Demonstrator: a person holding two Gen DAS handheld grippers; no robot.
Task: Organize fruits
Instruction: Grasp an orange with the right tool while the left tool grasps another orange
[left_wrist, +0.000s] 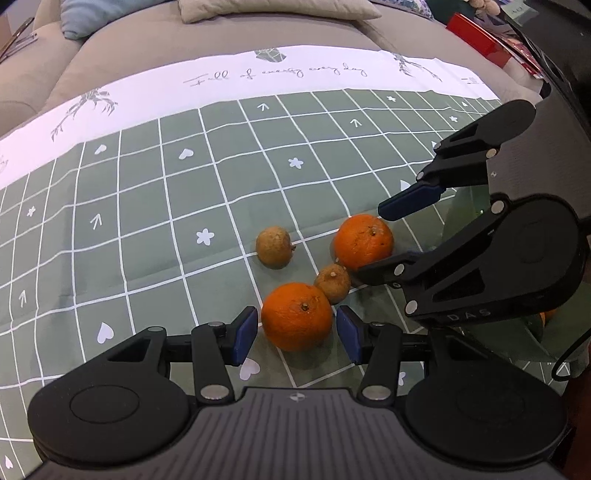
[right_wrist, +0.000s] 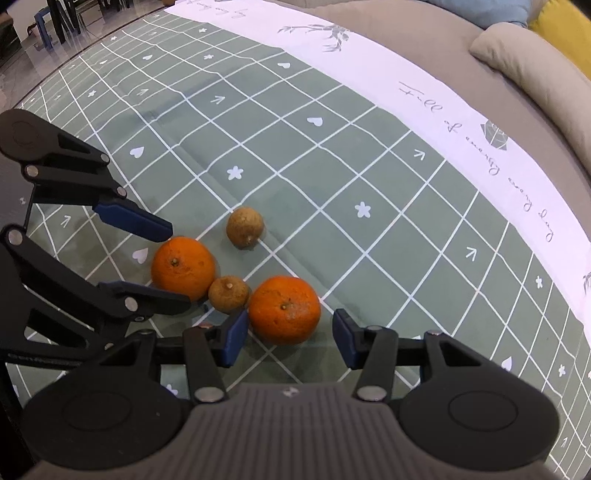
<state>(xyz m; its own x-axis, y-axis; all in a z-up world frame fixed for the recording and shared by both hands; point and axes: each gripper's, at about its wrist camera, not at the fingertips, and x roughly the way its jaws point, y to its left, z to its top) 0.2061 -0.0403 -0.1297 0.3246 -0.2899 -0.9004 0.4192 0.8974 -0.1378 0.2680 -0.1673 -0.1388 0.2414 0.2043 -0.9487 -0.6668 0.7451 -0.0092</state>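
Fingers (left_wrist: 246, 334) of the left gripper (left_wrist: 297, 334) stood spread around one orange (left_wrist: 296, 315); the right gripper (right_wrist: 290, 338) straddled the other orange (right_wrist: 284, 309), both fruits resting mid-counter (left_wrist: 147, 206), away from its edges.

We see four fruits lying close together on the tabletop (left_wrist: 147, 206), which carries a green checked cloth. Two are round oranges with bright orange, slightly spotted skin and a small stem stub on top. The nearer orange (left_wrist: 296, 316) touches a small brown fruit (left_wrist: 332, 283), and this one also lies just beside the farther orange (left_wrist: 364, 242), so the three make a short diagonal row. The small fruit is rough, dull brown, with its stub upward. A second brown fruit (left_wrist: 273, 247) lies a little apart, with its stem pointing sideways.
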